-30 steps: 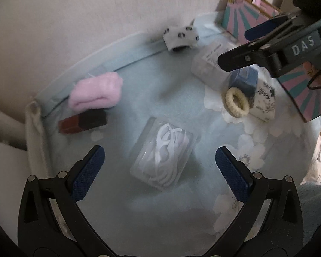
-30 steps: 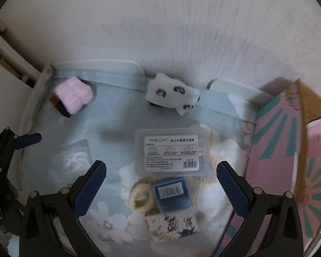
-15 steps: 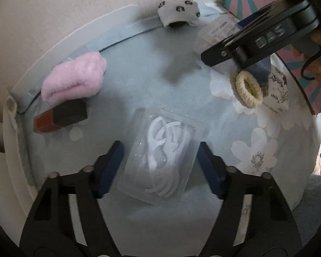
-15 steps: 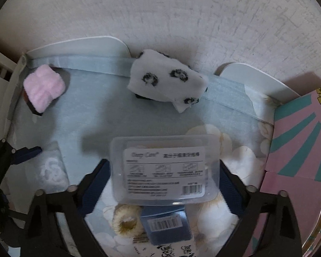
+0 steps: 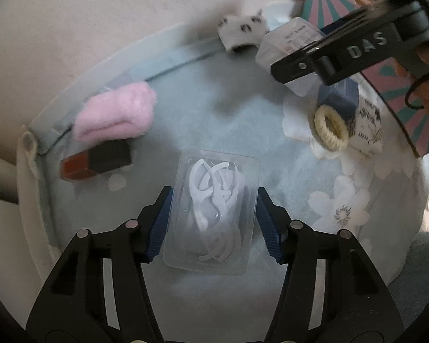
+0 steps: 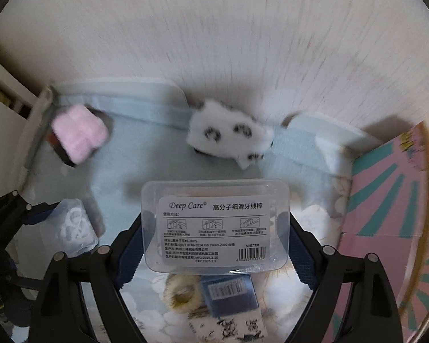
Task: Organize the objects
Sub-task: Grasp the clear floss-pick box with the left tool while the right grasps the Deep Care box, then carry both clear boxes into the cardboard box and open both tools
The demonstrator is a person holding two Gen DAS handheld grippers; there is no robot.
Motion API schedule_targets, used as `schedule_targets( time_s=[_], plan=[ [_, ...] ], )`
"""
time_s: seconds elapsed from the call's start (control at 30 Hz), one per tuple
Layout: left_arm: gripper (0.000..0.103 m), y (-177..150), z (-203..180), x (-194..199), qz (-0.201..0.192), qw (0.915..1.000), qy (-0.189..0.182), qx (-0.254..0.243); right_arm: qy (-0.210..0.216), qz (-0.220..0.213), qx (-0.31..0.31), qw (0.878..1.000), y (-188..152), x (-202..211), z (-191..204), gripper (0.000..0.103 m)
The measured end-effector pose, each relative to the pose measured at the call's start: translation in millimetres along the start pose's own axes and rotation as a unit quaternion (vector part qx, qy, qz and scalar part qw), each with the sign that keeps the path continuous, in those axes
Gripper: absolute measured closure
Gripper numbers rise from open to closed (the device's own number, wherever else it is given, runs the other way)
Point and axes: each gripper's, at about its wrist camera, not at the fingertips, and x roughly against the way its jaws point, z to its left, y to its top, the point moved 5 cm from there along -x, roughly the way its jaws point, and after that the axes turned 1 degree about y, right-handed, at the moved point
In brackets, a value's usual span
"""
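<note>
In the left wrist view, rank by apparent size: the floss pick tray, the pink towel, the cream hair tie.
1. floss pick tray, though it is nearest the camera, so inflated
2. pink towel
3. cream hair tie, clearly smallest

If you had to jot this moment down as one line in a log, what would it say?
left gripper: shut on clear floss-pick tray | right gripper: shut on labelled lid | pink cloth: untouched

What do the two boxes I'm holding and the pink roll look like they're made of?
Box of floss picks: clear, glossy thin plastic, probably; contents show through. Labelled box: frosted translucent plastic with a printed paper-like sticker. Pink roll: soft fuzzy fabric, likely fleece or terry; fibrous matte surface.
</note>
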Motion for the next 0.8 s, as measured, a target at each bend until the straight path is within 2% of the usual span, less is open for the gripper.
schedule_targets(
  time_s=[0.17, 0.3, 0.37, 0.5, 0.67, 0.8],
  plan=[
    [0.050, 7.4, 9.5, 43.4, -0.042, 0.9985, 0.010, 0.034, 0.015, -0.054, -0.005, 0.998, 1.2, 52.0, 2.4, 0.018],
    [0.050, 18.9, 15.3, 88.0, -0.080, 0.9947, 0.032, 0.056, 0.016, -0.097, -0.007, 0.995, 7.0, 107.3, 12.5, 0.018],
    [0.050, 23.6, 13.9, 109.6, -0.104, 0.9909, 0.045, 0.073, 0.012, -0.119, -0.011, 0.993, -1.0, 130.9, 13.4, 0.018],
    [0.050, 34.0, 18.2, 139.1, -0.143, 0.9821, 0.061, 0.106, 0.004, -0.152, -0.013, 0.988, -16.0, 148.6, 30.0, 0.018],
    [0.050, 25.9, 17.4, 168.8, -0.172, 0.9700, 0.087, 0.148, 0.005, -0.189, -0.022, 0.982, -36.9, 171.4, 36.8, 0.018],
    [0.050, 24.4, 19.6, 169.6, -0.174, 0.9688, 0.087, 0.153, -0.001, -0.202, -0.030, 0.979, -49.5, 168.2, 38.2, 0.018]
  ],
)
